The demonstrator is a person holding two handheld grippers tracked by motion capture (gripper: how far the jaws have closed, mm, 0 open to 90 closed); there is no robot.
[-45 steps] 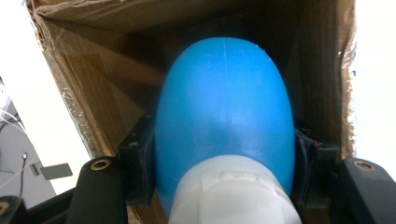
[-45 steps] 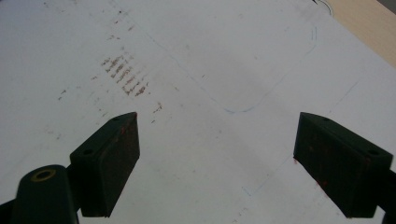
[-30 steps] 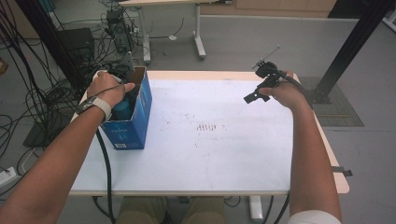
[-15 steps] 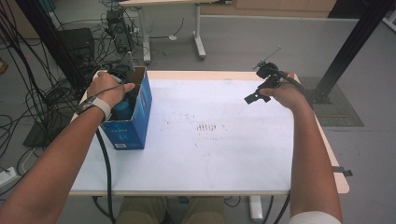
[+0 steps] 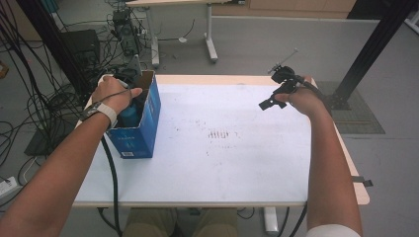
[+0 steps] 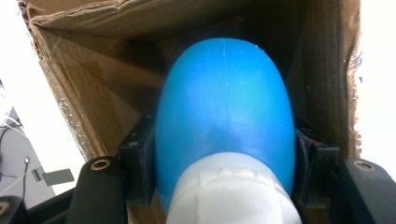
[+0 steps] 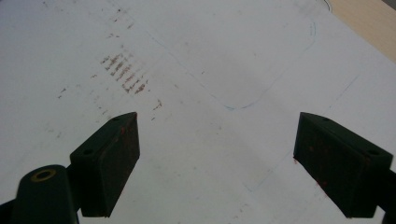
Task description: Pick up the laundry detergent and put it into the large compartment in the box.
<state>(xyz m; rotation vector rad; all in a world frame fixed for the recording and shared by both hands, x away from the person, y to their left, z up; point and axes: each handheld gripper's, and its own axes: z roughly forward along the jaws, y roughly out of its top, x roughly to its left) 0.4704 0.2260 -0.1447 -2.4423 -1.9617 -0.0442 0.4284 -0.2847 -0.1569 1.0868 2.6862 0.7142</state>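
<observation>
Your left gripper is clenched on the blue bottle, pads on both sides of the body just past the white cap, down inside the cardboard box at the table's left edge. Bottle looks like smooth rigid plastic: prob light, maybe slick, not fragile. Grip spot near the cap seems OK; the body curves away there, so it could slip w/ a tilt. Right gripper is released, nothing btwn its jaws, over bare tabletop.
</observation>
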